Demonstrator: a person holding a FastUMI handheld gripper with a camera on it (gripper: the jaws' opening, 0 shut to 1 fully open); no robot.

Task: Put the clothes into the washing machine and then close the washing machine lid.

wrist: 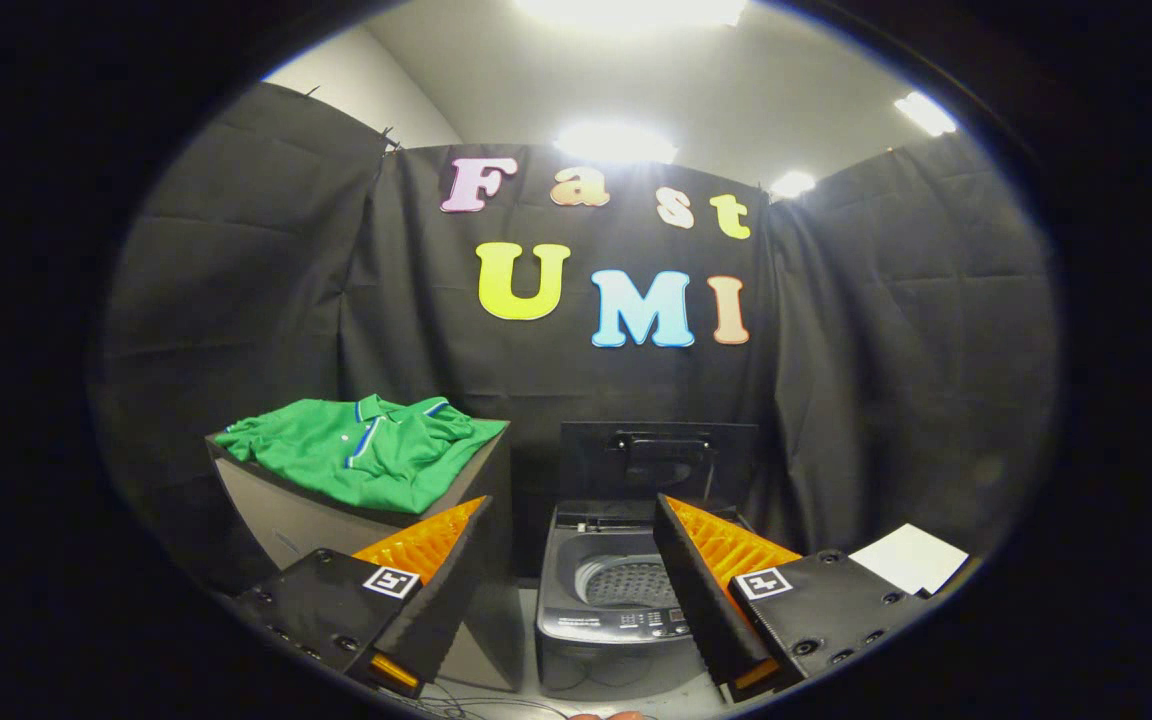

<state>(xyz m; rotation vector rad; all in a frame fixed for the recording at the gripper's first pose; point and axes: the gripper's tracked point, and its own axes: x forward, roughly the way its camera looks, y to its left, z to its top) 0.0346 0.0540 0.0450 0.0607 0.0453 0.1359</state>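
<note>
Nothing of the task appears done yet: 1 garment waits outside the machine and the lid stands up. The green polo shirt with a blue-and-white striped placket (368,455) lies loosely spread on top of a grey boxy stand (306,520) at the far left, soft cotton-like cloth with rumpled folds and 1 sleeve drooping over the stand's edge. Right of the stand sits the small grey top-loading washing machine (616,600), hard moulded plastic, with a perforated round drum visible inside and a control strip along its near edge. Its dark flat lid (658,460) is raised upright at the back, a moulded handle recess showing on it.

The hand-held gripper (571,515) has its 2 fingers spread wide with nothing between them; ridged, wedge-shaped pads face each other, and the machine's opening shows in the gap beyond them. The shirt is ahead of and just left of the left finger, well short of contact.

Left to do, by my reading: grasp the shirt, drop it into the drum, then swing the lid down. A white flat sheet (911,556) lies at the near right.
</note>
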